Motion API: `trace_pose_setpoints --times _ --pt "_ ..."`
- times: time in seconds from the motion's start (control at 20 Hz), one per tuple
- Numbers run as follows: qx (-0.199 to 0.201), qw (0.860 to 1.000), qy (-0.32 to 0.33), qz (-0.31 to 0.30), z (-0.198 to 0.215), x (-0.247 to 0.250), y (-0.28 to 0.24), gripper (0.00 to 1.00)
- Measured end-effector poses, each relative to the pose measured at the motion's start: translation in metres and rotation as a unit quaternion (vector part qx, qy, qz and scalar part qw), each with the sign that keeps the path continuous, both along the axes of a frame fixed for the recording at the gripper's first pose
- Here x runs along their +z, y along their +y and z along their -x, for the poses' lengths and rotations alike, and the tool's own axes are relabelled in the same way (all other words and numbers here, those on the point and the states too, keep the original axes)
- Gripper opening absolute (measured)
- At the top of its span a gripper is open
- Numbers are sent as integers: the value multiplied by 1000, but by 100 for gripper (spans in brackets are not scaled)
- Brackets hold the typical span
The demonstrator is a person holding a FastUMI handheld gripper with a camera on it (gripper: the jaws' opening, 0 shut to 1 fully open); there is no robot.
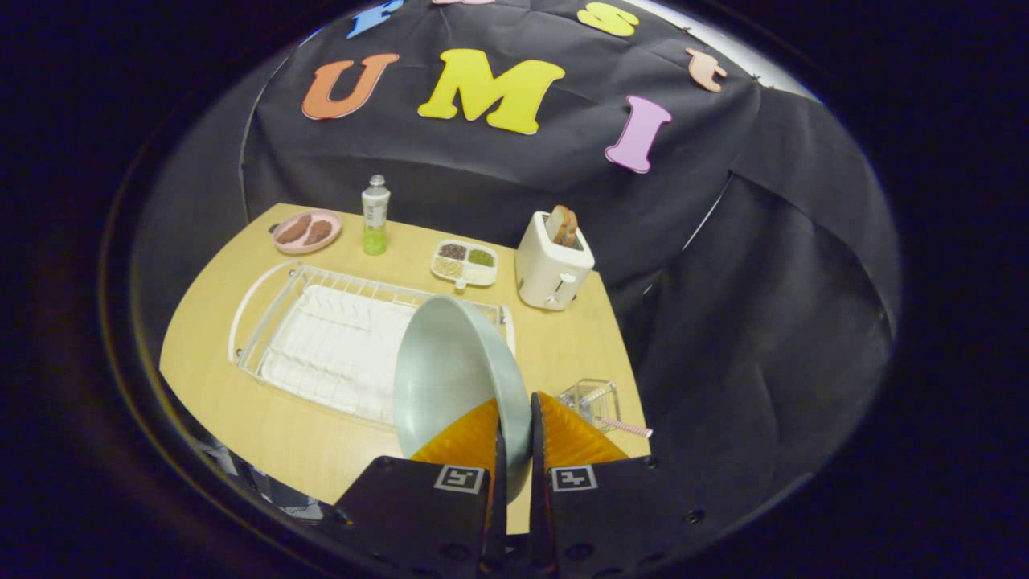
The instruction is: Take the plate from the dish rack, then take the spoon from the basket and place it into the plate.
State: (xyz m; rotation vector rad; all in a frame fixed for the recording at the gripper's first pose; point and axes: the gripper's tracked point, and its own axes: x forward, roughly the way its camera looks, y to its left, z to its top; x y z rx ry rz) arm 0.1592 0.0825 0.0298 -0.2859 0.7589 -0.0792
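Note:
My gripper [514, 430] is shut on the rim of a pale grey-green plate [450, 370], which stands on edge between the fingers, lifted above the table in front of the white wire dish rack [321, 338]. The rack holds nothing else and lies on the wooden table [257, 434] beyond and left of the plate. To the right of the fingers sits a small clear wire basket [592, 400] with a pink-handled spoon [627, 427] sticking out of it toward the table's right edge.
At the back of the table stand a white toaster [553, 261] with bread in it, a divided dish of grains [465, 262], a green bottle [375, 215] and a pink plate [307, 231] with brown food. The table's right edge lies just past the basket.

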Motion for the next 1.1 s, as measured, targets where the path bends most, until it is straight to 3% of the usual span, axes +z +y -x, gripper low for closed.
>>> trace_pose_setpoints --times 0.2,0.4,0.8,1.1 --pt "47 995 3 -86 40 -46 6 17" --pt "51 982 29 -181 61 -116 17 17" --pt "31 973 38 -224 52 -192 2 18" --pt "63 967 25 -247 48 -224 -4 26"
